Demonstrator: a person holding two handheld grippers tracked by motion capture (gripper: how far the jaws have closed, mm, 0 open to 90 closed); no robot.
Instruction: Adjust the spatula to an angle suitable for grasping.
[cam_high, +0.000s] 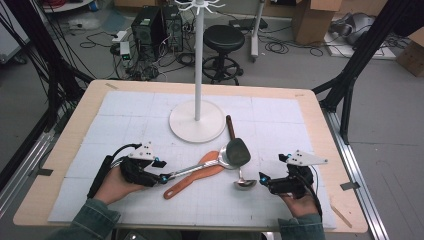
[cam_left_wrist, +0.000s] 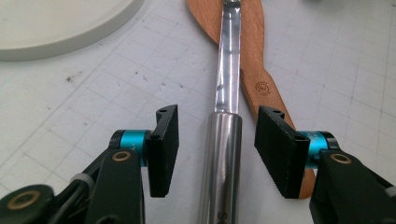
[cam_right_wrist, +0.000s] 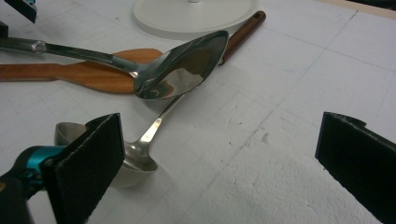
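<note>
**Left fingers around the steel spoon handle, grasp not yet made**

On the white mat near the middle of the worktop (cam_high: 60, 150) lies the big steel spoon (cam_high: 200, 170). Its handle crosses over the wooden spatula (cam_high: 192, 177), and its bowl rests against the dark spatula (cam_high: 235, 145) and the small ladle (cam_high: 244, 182). The left gripper (cam_left_wrist: 217, 149) has its fingers (cam_left_wrist: 166, 149) on both sides of the thick round end of the handle, but they are open and apart from the metal; a gap shows on each side. I judge the step in hand is the grasp of this spoon. The next move asks to close the fingers squarely on the round handle and to lift it gently, because the wooden spatula just beside the right-hand pad could be caught together with it.

The right gripper (cam_high: 267, 182) waits near the ladle with its fingers wide open, holding nothing.

The white stand (cam_high: 197, 120) rises behind the utensils, so a lift should stay low or come toward the person. Free mat lies to the left and in front; the worktop edges are well apart.
</note>
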